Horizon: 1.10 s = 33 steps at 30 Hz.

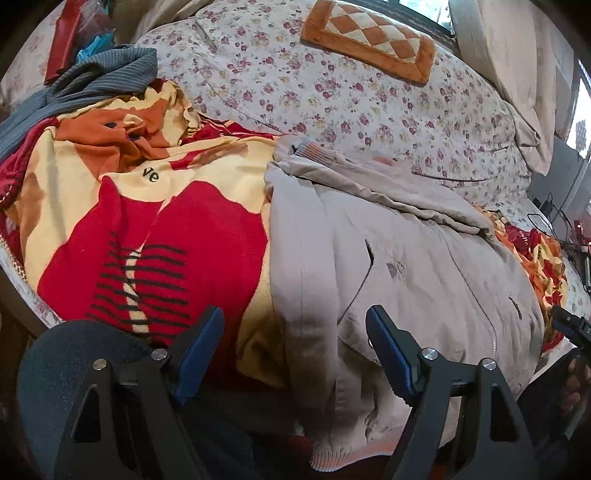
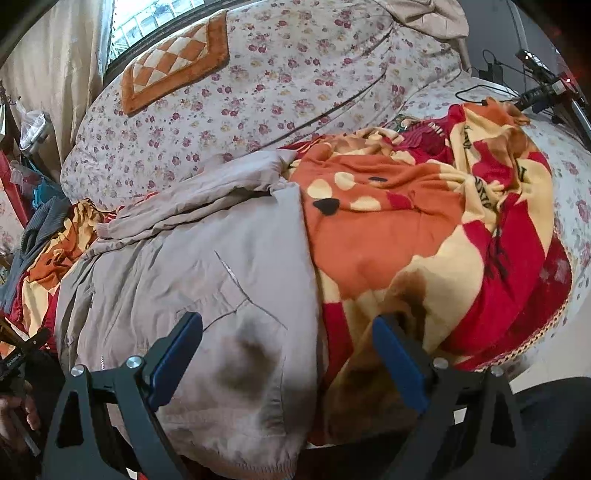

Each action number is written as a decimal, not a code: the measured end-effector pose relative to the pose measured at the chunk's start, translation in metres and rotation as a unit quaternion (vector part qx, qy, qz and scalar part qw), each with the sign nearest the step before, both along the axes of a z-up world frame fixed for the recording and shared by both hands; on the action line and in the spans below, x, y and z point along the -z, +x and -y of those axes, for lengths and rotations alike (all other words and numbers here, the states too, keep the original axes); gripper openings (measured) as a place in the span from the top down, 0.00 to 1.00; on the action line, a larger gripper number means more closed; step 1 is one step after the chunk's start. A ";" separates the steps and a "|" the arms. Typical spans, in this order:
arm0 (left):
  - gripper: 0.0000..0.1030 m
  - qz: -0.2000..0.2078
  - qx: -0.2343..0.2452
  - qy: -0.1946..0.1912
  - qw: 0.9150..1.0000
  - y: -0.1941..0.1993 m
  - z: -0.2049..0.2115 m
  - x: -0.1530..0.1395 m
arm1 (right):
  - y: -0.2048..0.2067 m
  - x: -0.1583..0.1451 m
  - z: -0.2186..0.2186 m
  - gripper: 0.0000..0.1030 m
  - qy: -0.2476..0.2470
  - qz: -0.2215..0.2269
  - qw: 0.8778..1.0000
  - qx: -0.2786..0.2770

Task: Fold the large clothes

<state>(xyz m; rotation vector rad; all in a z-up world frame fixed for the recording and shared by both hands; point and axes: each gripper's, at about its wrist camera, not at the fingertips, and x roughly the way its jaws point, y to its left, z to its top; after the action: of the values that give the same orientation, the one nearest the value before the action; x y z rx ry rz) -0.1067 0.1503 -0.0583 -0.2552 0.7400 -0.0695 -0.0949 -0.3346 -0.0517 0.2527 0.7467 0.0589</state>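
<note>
A beige zip jacket [image 1: 388, 240] lies flat on a red, yellow and orange blanket [image 1: 166, 221] on the bed, its ribbed hem toward me. One sleeve [image 1: 388, 184] is folded across its upper part. My left gripper [image 1: 295, 314] is open, low over the jacket's left edge near the hem, with nothing pinched between the blue pads. In the right wrist view my right gripper [image 2: 288, 319] is open too, straddling the right edge of the jacket [image 2: 192, 266] where it meets the blanket [image 2: 424, 240].
A floral quilt [image 1: 332, 81] is heaped behind the jacket, with an orange checkered cushion [image 1: 369, 33] on top. A grey striped garment [image 1: 103, 74] lies at the far left. Cables and a charger [image 2: 491, 70] sit at the bed's right end. A curtained window [image 2: 147, 18] is behind.
</note>
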 end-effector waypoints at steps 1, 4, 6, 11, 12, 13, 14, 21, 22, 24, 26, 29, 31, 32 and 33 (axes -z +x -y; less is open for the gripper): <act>0.28 -0.001 0.000 0.001 1.000 0.000 0.000 0.000 | 0.000 0.000 0.000 0.07 0.002 0.001 1.000 -0.001; 0.28 -0.002 0.000 0.004 1.000 0.000 0.004 0.000 | -0.002 0.001 0.001 0.07 0.006 -0.002 1.000 -0.001; 0.28 -0.004 0.002 0.007 1.000 -0.001 0.005 0.000 | -0.005 0.001 0.001 0.07 0.015 -0.007 1.000 -0.002; 0.28 -0.024 0.008 0.001 1.000 -0.013 0.002 0.008 | -0.024 0.009 -0.005 0.07 0.025 -0.037 0.999 -0.004; 0.28 -0.031 0.013 -0.008 0.999 -0.016 0.001 0.011 | -0.028 0.012 -0.009 0.07 0.021 -0.047 0.999 -0.007; 0.28 -0.038 0.018 -0.011 0.999 -0.018 0.001 0.014 | -0.030 0.014 -0.011 0.07 0.019 -0.052 0.998 -0.011; 0.27 -0.046 0.026 -0.010 0.999 -0.020 0.004 0.018 | -0.032 0.016 -0.015 0.07 0.018 -0.058 0.998 -0.017; 0.27 -0.118 0.107 -0.037 0.987 -0.020 0.034 0.047 | -0.030 0.026 -0.036 0.07 0.002 -0.087 0.995 -0.049; 0.27 -0.130 0.118 -0.038 0.984 -0.018 0.039 0.052 | -0.030 0.027 -0.038 0.07 -0.004 -0.090 0.995 -0.049; 0.27 -0.158 0.132 -0.042 0.978 -0.012 0.048 0.064 | -0.031 0.030 -0.040 0.07 -0.012 -0.099 0.994 -0.049; 0.27 -0.180 0.124 -0.040 0.975 -0.005 0.053 0.075 | -0.030 0.034 -0.040 0.07 -0.018 -0.114 0.992 -0.048; 0.27 -0.193 0.116 -0.036 0.974 -0.001 0.056 0.080 | -0.028 0.044 -0.041 0.07 -0.023 -0.147 0.987 -0.054; 0.36 -0.185 0.121 -0.036 0.975 -0.003 0.059 0.077 | -0.027 0.051 -0.046 0.07 -0.031 -0.160 0.984 -0.065; 0.55 -0.178 0.132 -0.037 0.975 -0.005 0.062 0.074 | -0.024 0.055 -0.049 0.07 -0.037 -0.169 0.983 -0.069; 0.67 -0.170 0.140 -0.030 0.975 -0.008 0.065 0.069 | -0.022 0.059 -0.050 0.07 -0.044 -0.176 0.981 -0.069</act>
<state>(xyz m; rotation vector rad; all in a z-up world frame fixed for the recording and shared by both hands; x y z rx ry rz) -0.1149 0.0854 -0.1274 -0.2214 1.1125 -0.3225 -0.1172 -0.2841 -0.1108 0.1263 1.1153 0.1136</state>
